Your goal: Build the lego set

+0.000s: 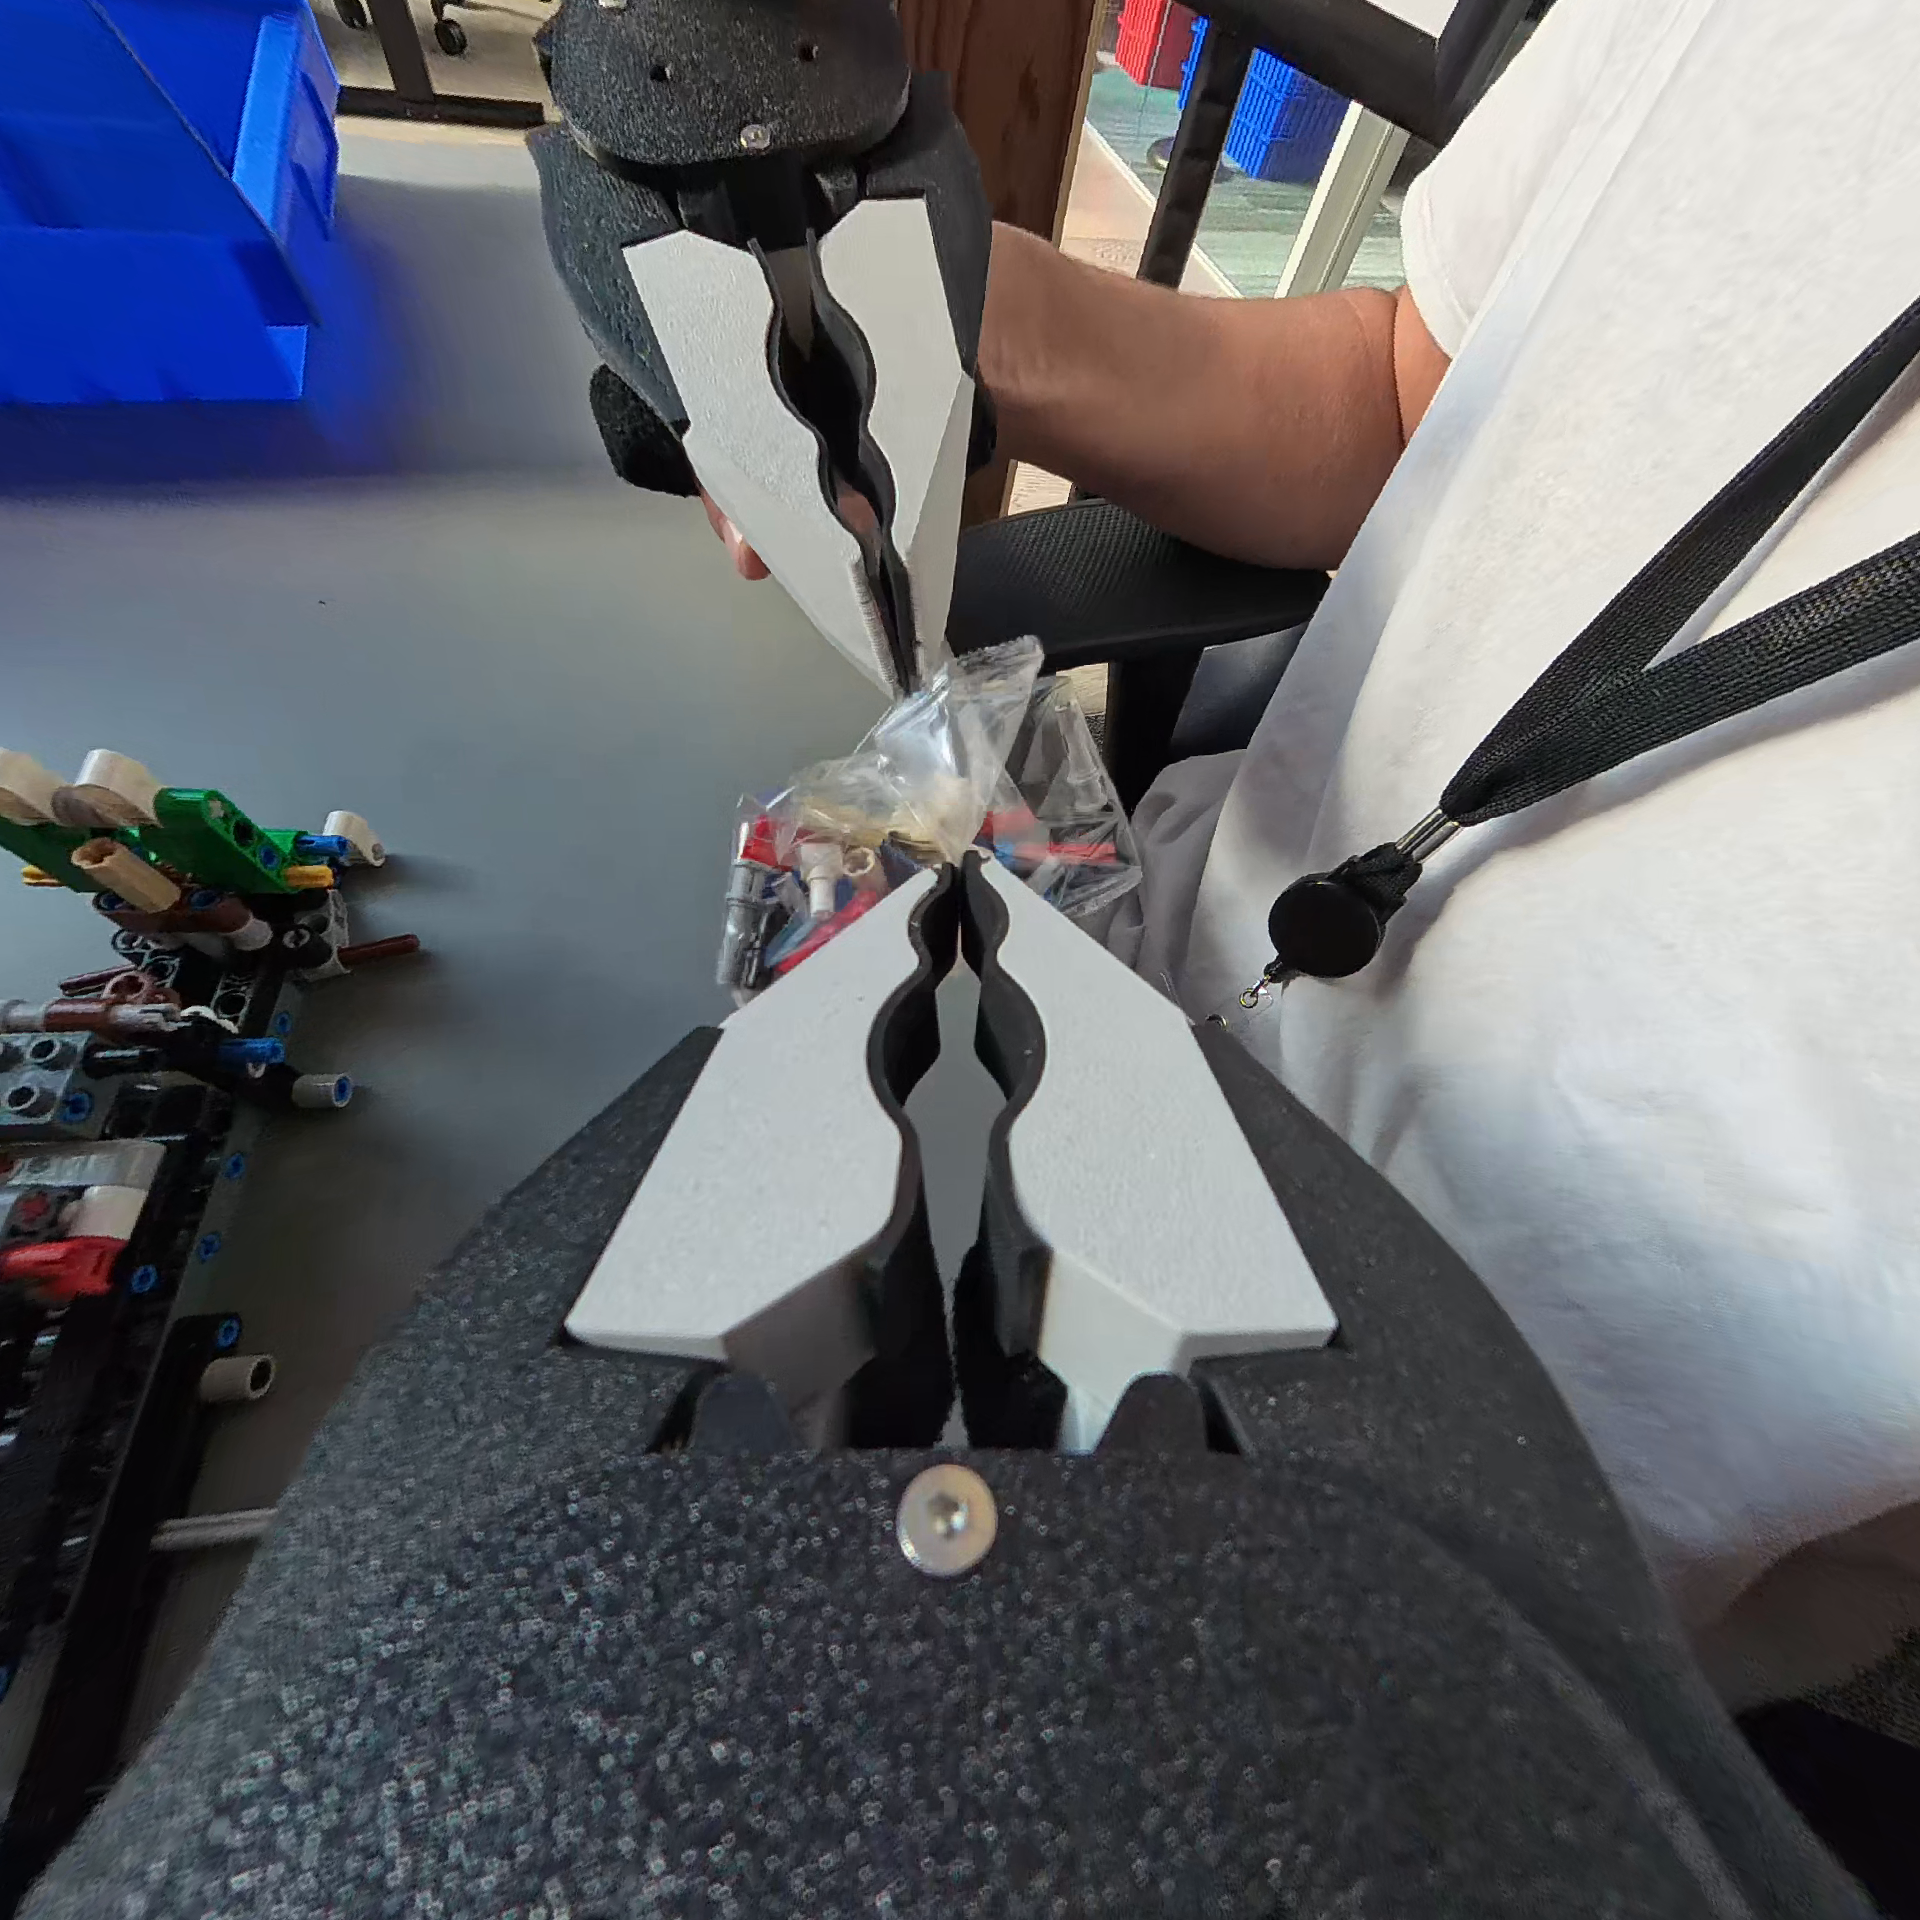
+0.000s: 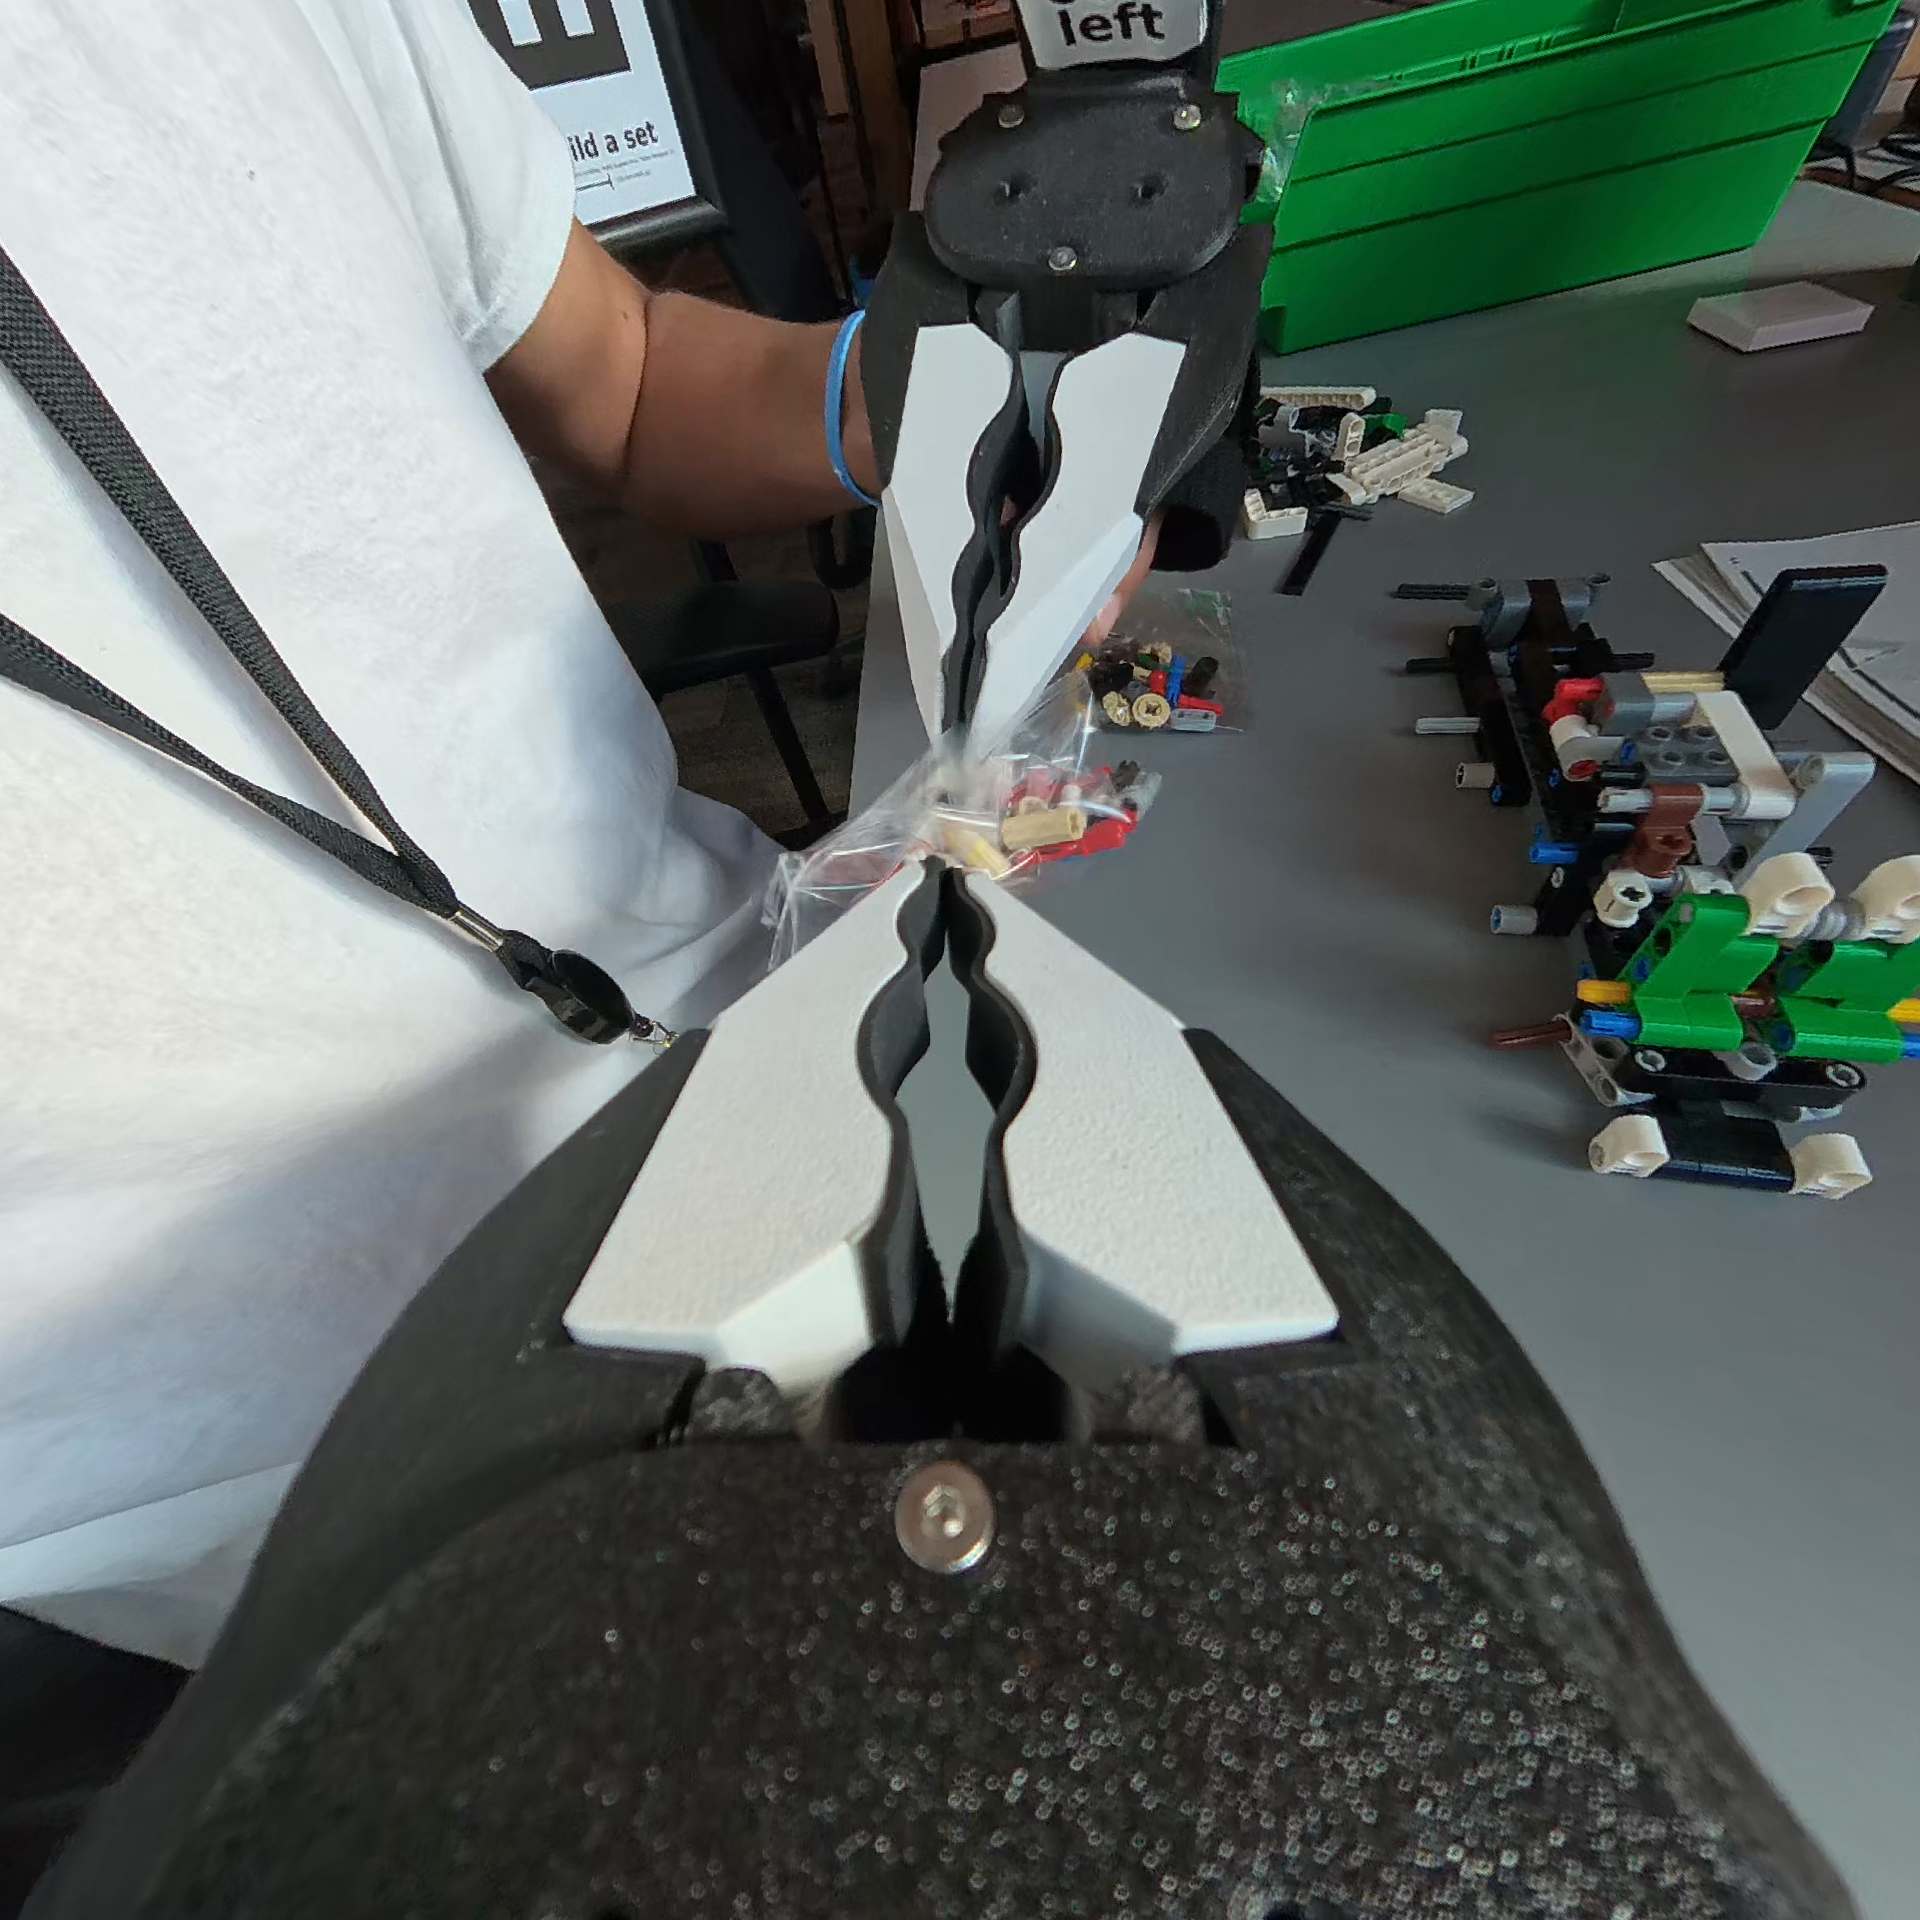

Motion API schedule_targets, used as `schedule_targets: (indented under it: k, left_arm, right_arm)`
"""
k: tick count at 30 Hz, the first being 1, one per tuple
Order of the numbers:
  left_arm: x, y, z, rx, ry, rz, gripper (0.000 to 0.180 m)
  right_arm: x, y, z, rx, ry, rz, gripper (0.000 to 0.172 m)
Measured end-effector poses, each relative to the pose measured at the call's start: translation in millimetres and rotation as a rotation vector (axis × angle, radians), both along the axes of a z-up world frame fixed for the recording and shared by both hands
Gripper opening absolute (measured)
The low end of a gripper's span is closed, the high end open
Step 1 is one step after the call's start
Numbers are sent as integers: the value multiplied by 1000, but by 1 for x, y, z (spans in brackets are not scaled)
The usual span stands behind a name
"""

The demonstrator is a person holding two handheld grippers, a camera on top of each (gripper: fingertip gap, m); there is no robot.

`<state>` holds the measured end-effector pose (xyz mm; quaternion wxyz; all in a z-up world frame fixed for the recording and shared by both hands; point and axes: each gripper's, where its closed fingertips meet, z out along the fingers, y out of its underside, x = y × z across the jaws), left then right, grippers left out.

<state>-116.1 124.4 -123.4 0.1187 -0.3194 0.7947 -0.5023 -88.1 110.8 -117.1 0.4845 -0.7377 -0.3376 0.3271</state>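
Observation:
A clear plastic bag [image 1: 935,790] of small red, tan and blue building-toy parts hangs between my two grippers at the near edge of the grey table [image 1: 520,644]. My left gripper [image 1: 958,864] is shut, with its pads pinching the bag's lower edge. My right gripper [image 1: 909,681] comes in from above in the left wrist view and is shut on the bag's top corner. In the right wrist view the bag [image 2: 1039,821] lies just past my right gripper [image 2: 943,868], and my left gripper [image 2: 956,740] pinches its far side.
A part-built toy model [image 2: 1714,883] stands on the table and shows in the left wrist view [image 1: 156,935]. A second small bag of parts [image 2: 1158,675], a pile of white parts [image 2: 1361,457], a green bin [image 2: 1558,156], a blue bin [image 1: 156,208] and a person in a white shirt [image 1: 1558,935] are nearby.

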Motion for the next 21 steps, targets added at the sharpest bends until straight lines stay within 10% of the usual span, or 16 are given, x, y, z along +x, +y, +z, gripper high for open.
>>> schedule_targets:
  k: [21]
  left_arm:
    - [3, -2, 9, 31, -104, -113, 0]
  right_arm:
    - [-7, 5, 11, 3, 120, 79, 25]
